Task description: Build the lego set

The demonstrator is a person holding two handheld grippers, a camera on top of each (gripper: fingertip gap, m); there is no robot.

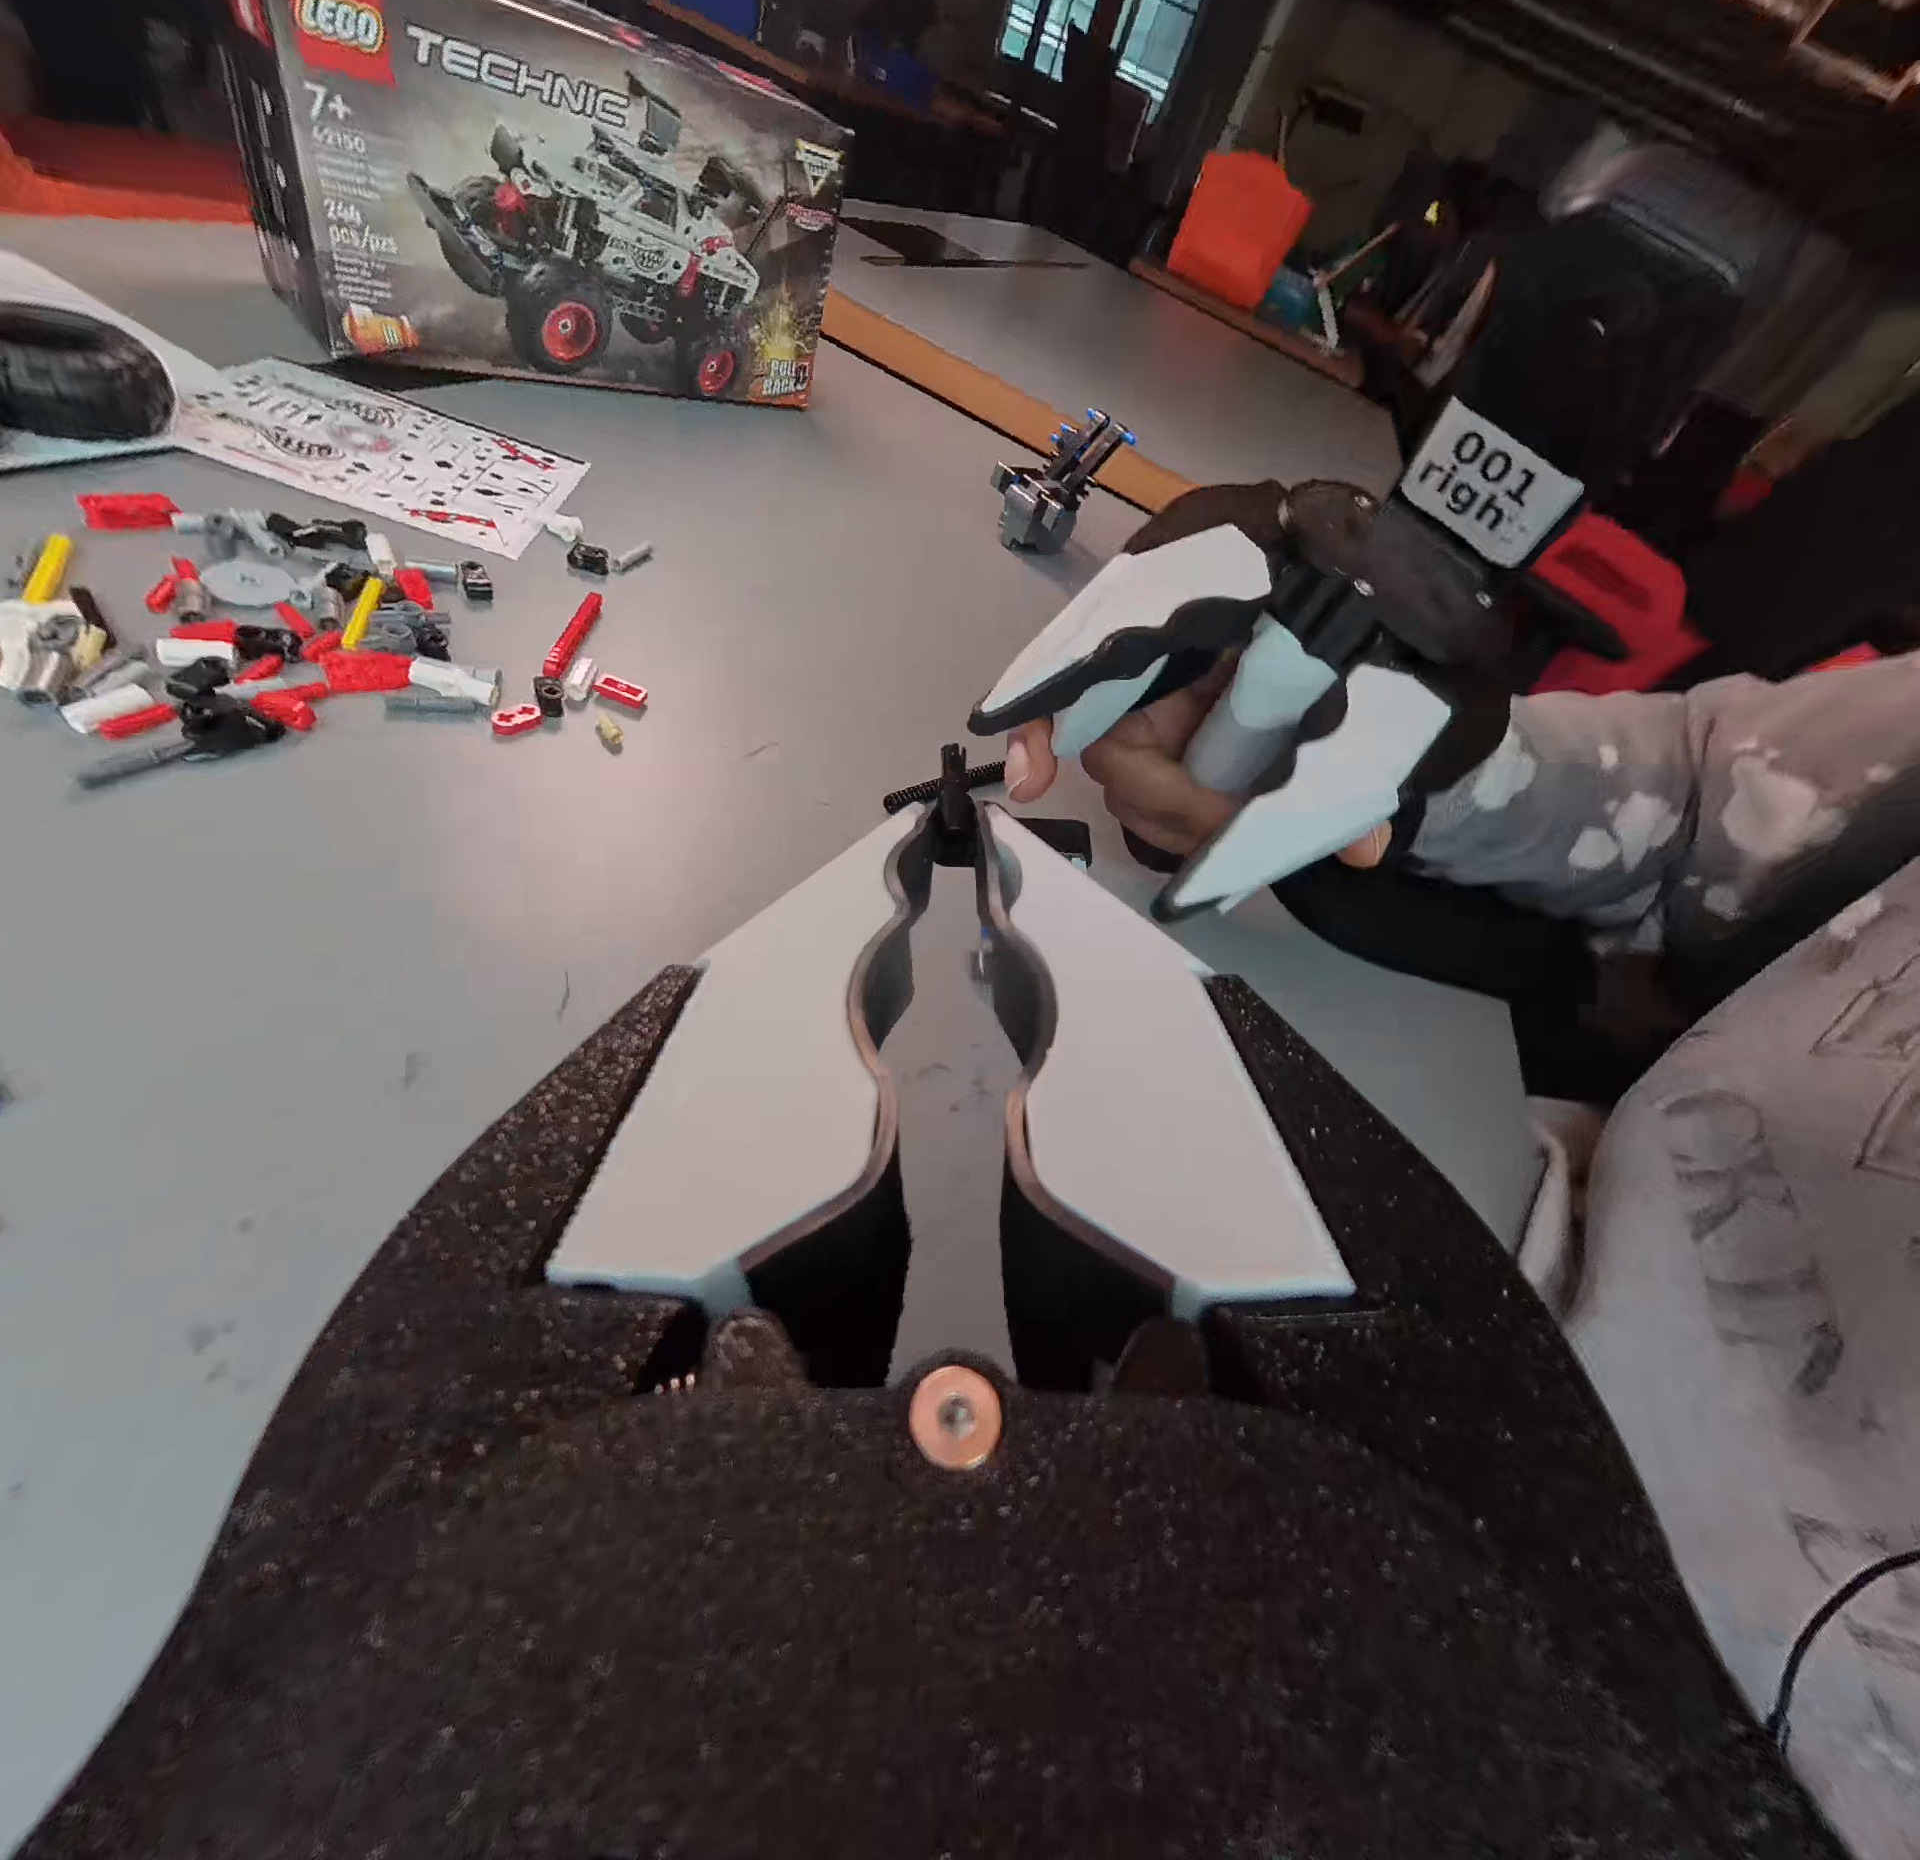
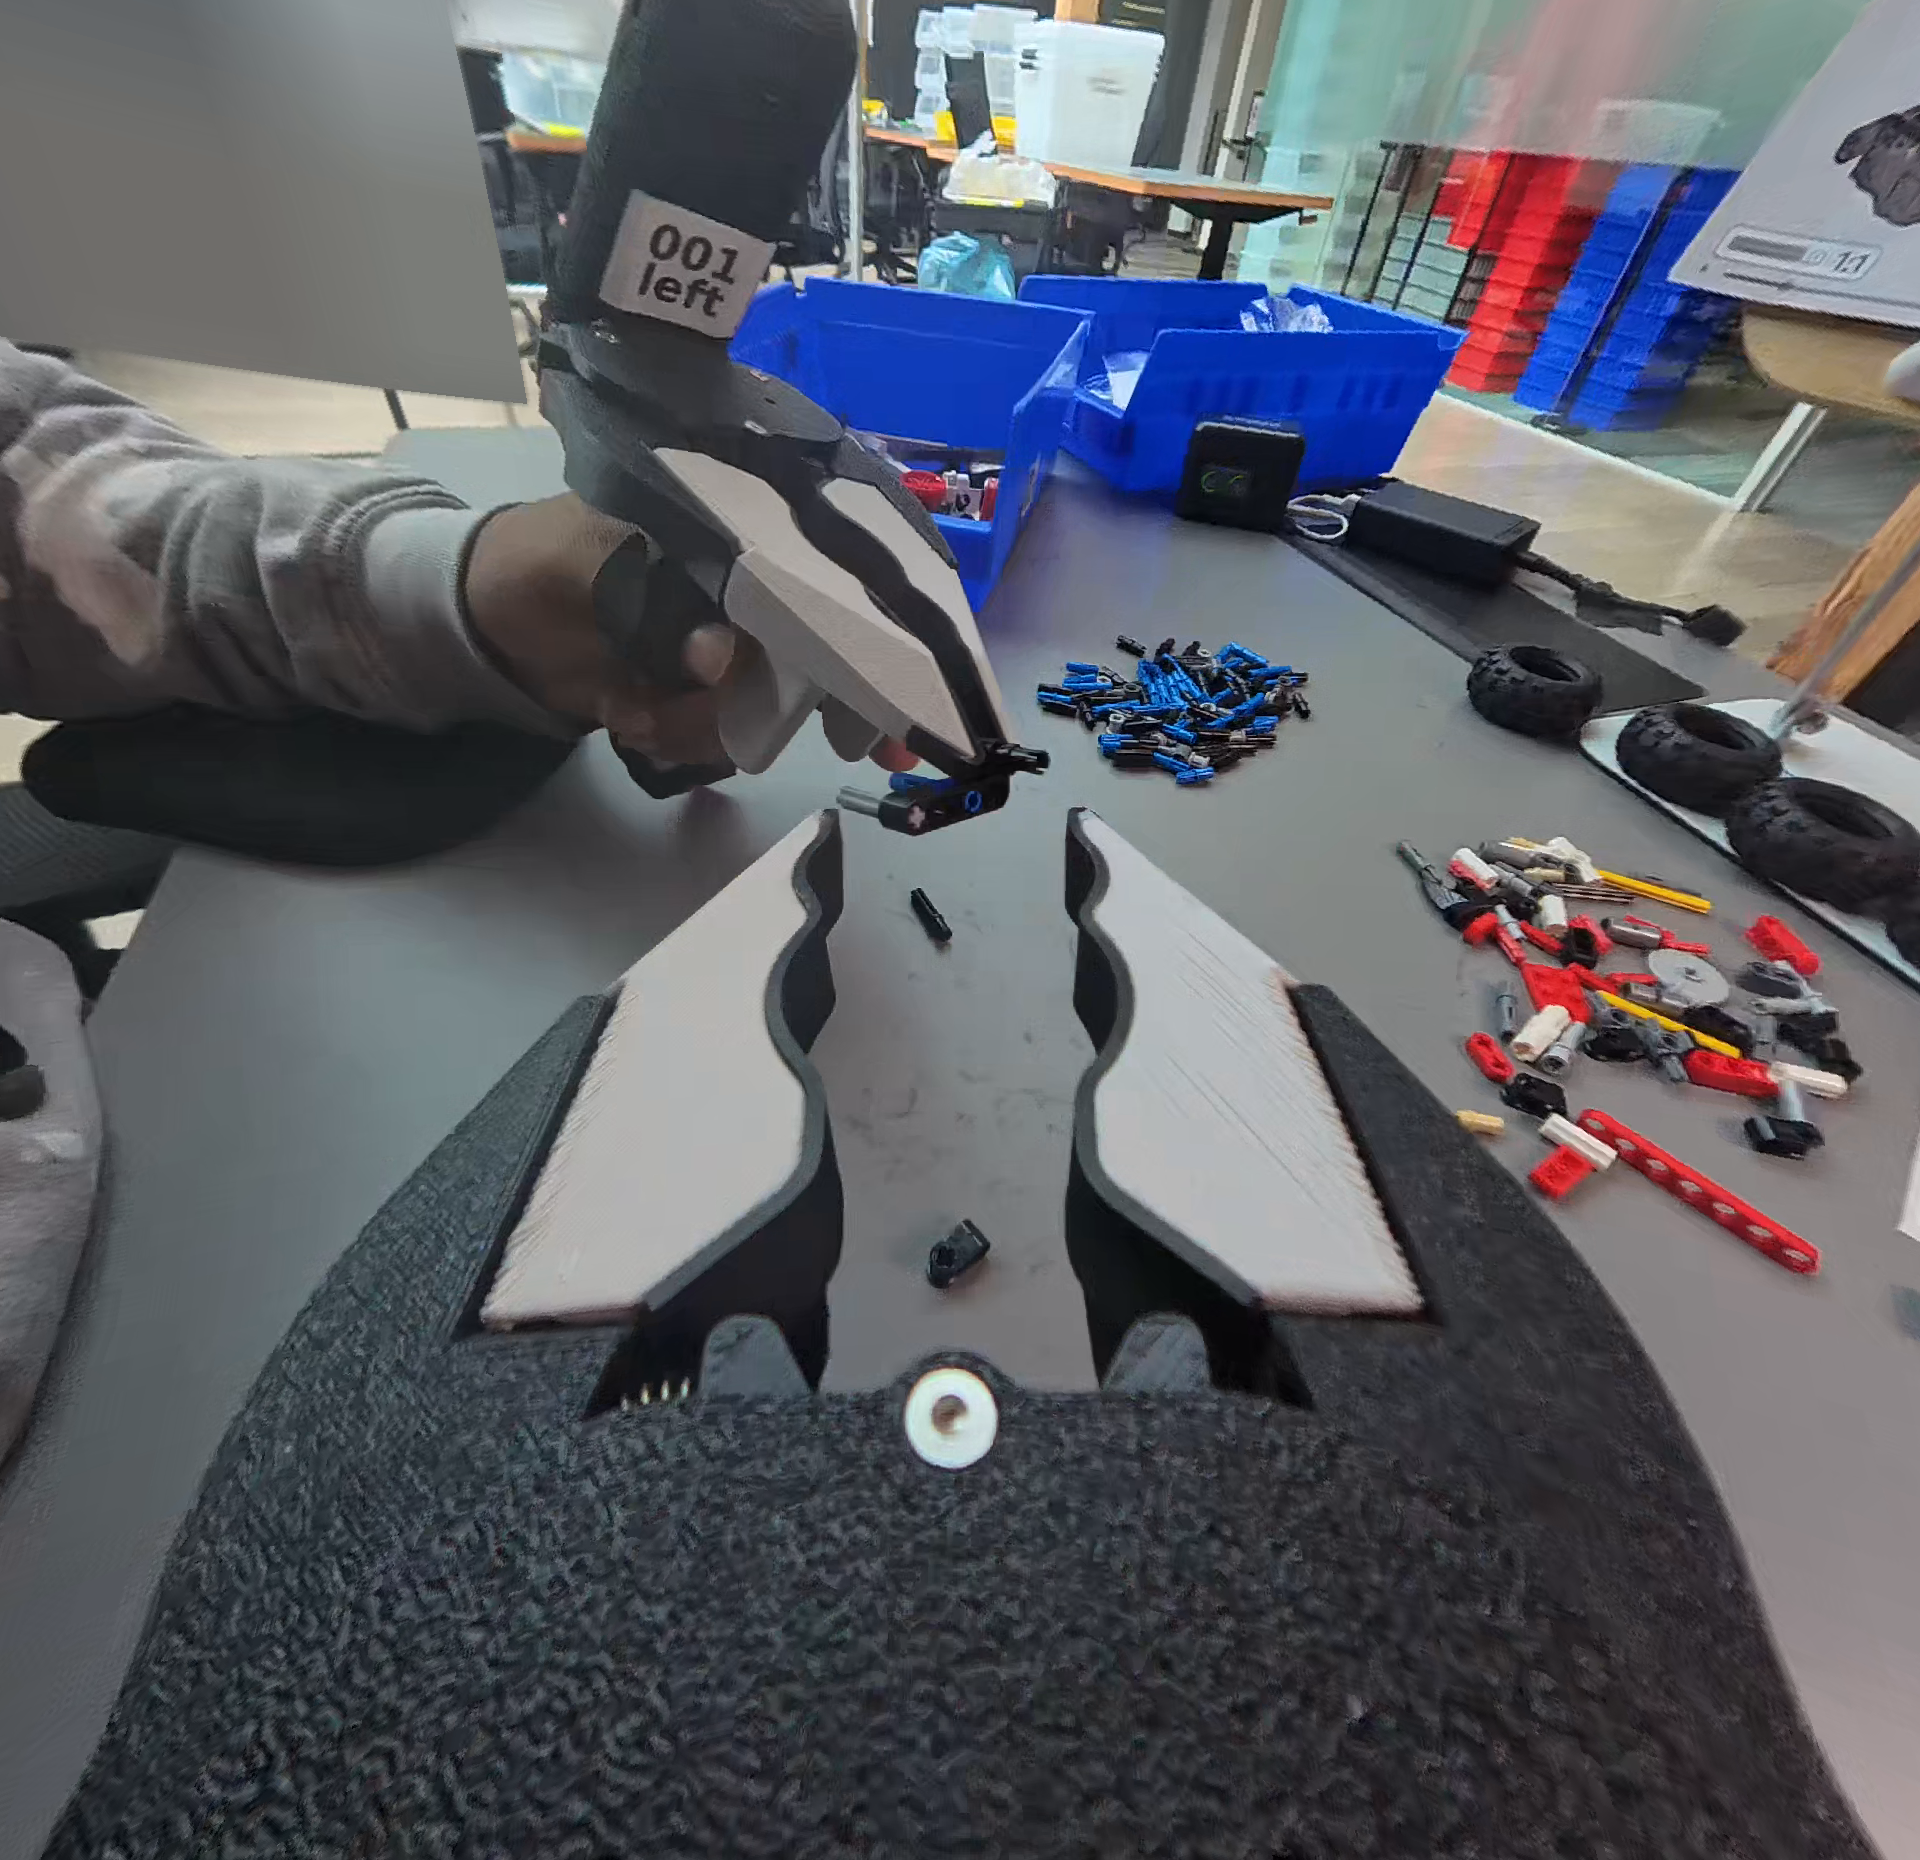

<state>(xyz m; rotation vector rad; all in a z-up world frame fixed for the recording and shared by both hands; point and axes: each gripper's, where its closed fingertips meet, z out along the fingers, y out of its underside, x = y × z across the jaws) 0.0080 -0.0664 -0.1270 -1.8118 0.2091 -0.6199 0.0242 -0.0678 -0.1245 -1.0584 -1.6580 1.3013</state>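
Two grippers share the grey table [image 2: 312, 1031], and only one carries anything. The left gripper [image 1: 951, 828] has its fingers pinched together on a small black sub-assembly [image 2: 940, 797], a short beam with a blue pin hole, a grey stub at its 9 o'clock end and a black axle poking out past the tips toward 3 o'clock. The right gripper [image 2: 951, 844] faces it with its fingers spread apart and empty; between them, on the table, lie a loose black pin [image 2: 930, 915] and, nearer the camera, a small black connector [image 2: 956, 1252].

Outward from there, in the right wrist view, a heap of blue and black pins [image 2: 1174, 709] sits at 1 o'clock, mixed red, grey and yellow parts [image 2: 1621, 1010] at 3 o'clock beside black tyres [image 2: 1704, 750], with blue bins [image 2: 1247, 387] behind. In the left wrist view the set's box [image 1: 540, 179] stands at 11 o'clock, a sticker sheet [image 1: 384, 449] before it, and a small grey built piece [image 1: 1039, 496] at 1 o'clock.

The held piece is gripped only at the very fingertips, so I judge that a sideways push while fitting the next part could twist it loose. The tiny pin may also roll or skid when the wide fingers close on it.
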